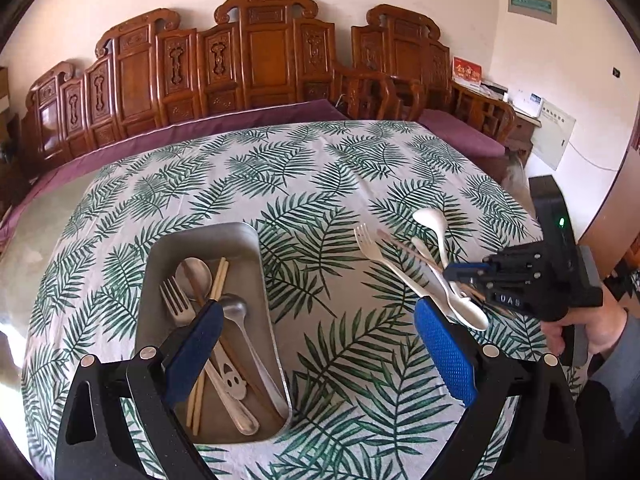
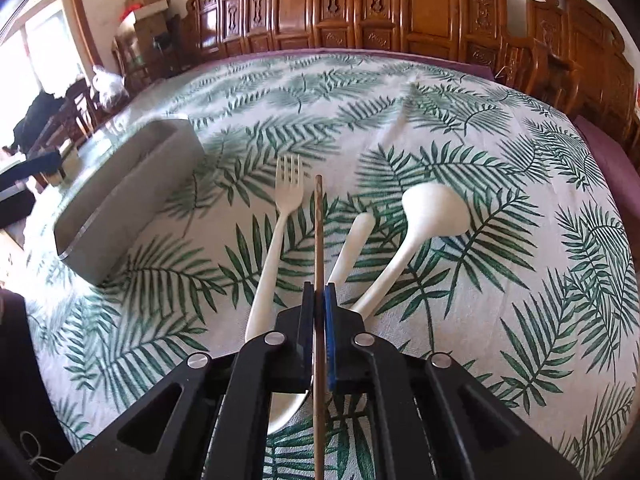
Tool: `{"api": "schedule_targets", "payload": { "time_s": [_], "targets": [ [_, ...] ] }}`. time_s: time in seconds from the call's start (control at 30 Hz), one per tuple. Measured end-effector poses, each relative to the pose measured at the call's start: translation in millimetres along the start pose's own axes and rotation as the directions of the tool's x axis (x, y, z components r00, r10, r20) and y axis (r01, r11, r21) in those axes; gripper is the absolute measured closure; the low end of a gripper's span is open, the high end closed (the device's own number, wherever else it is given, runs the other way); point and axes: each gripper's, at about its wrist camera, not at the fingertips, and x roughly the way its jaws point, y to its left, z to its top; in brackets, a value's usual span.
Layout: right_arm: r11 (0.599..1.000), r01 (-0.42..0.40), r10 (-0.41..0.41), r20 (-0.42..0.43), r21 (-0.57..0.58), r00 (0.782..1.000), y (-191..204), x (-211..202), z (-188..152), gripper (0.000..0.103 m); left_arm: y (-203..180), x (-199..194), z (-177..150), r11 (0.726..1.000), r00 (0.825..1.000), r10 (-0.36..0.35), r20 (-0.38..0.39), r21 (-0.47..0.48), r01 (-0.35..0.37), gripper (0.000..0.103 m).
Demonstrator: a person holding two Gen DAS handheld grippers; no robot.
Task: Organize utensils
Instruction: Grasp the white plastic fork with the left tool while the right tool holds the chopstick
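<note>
One brown chopstick (image 2: 319, 240) is pinched between the closed jaws of the right gripper (image 2: 319, 292), lying to the right of the metal tray (image 1: 256, 248). The left gripper (image 1: 320, 344) hangs wide and empty over the tray's near end. The tray already holds forks, spoons and chopsticks. Left outside, right of the tray: a white fork (image 2: 276, 232) and two white spoons (image 2: 424, 220), so I judge the sorting over halfway.
</note>
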Motion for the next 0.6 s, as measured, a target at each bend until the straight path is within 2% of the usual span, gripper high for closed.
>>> {"api": "schedule_targets", "payload": {
  "time_s": [0.27, 0.37, 0.6],
  "targets": [
    [1.000, 0.017, -0.018, 0.060, 0.025, 0.998, -13.5, -20.5, -1.0, 0.097, -27.7, 12.4, -4.0, 0.999, 0.999, 0.025, -0.041, 0.020, -0.024, 0.011],
    [0.998, 0.052, -0.054, 0.071, 0.029, 0.996, -20.0, -24.3, -2.5, 0.097, -37.9, 23.5, -0.1, 1.000, 0.998, 0.020, -0.057, 0.015, -0.019, 0.011],
    [0.995, 0.086, -0.090, 0.067, 0.054, 0.994, -36.1, -24.0, -8.4, 0.097, -62.5, 71.4, 12.6, 1.000, 0.992, 0.007, -0.122, 0.002, -0.007, 0.011]
  ]
}}
